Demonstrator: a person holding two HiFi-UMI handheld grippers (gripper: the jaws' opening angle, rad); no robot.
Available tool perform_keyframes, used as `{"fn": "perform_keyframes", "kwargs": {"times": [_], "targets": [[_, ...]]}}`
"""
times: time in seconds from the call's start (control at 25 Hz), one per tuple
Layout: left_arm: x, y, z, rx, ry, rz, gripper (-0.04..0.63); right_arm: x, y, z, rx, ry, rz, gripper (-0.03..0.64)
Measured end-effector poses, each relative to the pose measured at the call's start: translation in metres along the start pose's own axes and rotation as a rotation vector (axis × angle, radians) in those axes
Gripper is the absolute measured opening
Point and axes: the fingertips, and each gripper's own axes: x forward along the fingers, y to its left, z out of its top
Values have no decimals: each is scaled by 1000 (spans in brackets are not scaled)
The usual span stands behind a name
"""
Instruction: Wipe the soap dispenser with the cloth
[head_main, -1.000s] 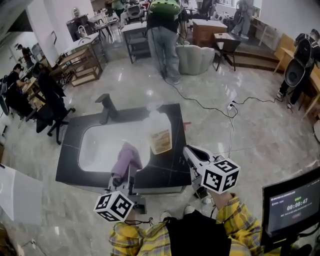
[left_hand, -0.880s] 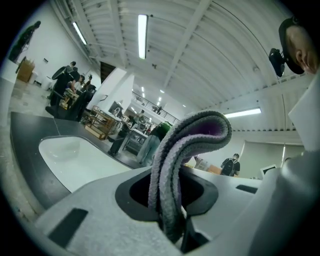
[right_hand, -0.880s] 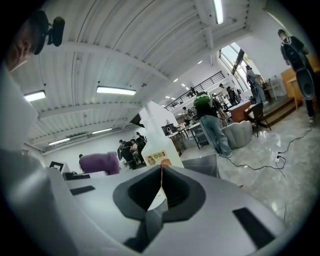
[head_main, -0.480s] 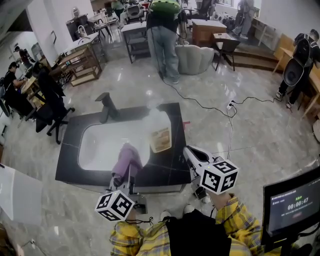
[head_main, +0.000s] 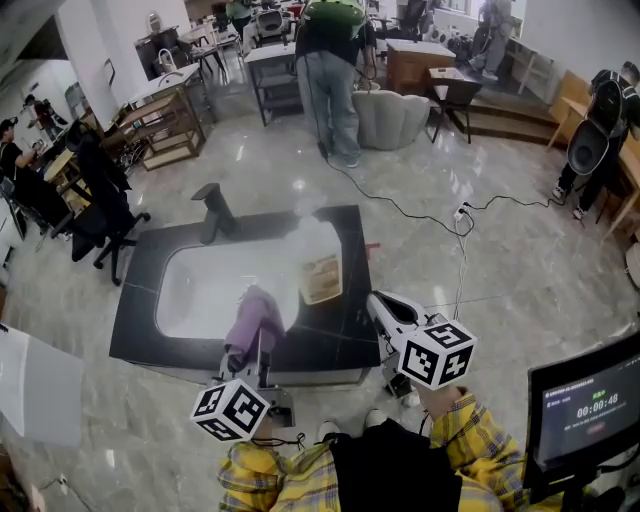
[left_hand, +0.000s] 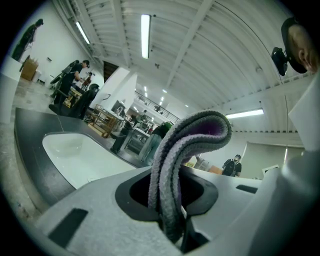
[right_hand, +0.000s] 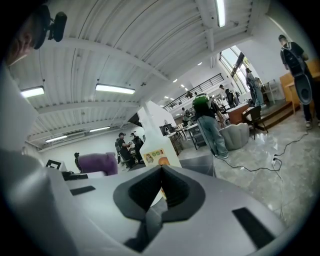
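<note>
A clear soap dispenser (head_main: 320, 262) with an orange label stands on the dark counter at the right rim of the white sink (head_main: 215, 285); in the right gripper view the dispenser (right_hand: 155, 145) rises just beyond the jaws. My left gripper (head_main: 248, 355) is shut on a folded purple-grey cloth (head_main: 255, 318), which hangs over the sink's near edge; the cloth (left_hand: 186, 155) stands up between the jaws. My right gripper (head_main: 380, 305) is shut and empty, near the counter's front right corner, short of the dispenser.
A black faucet (head_main: 214, 213) stands at the sink's far side. The dark counter (head_main: 345, 335) ends just before my feet. A cable (head_main: 420, 215) runs over the glossy floor. A person (head_main: 328, 70) stands beyond the counter. A monitor (head_main: 585, 410) sits at right.
</note>
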Motion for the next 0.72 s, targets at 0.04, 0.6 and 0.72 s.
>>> {"fn": "perform_keyframes", "kwargs": {"times": [0.04,0.6,0.72], "targets": [[0,0,-1,0,1,0,72,0,0,0,-1,1,1,5],[-2,0,-1,-1,1,1,72,0,3,-4,-7,14,6,5],[-2,1,-1,-2,1,0,72,1,4,-5,-9,16,7,5]]}}
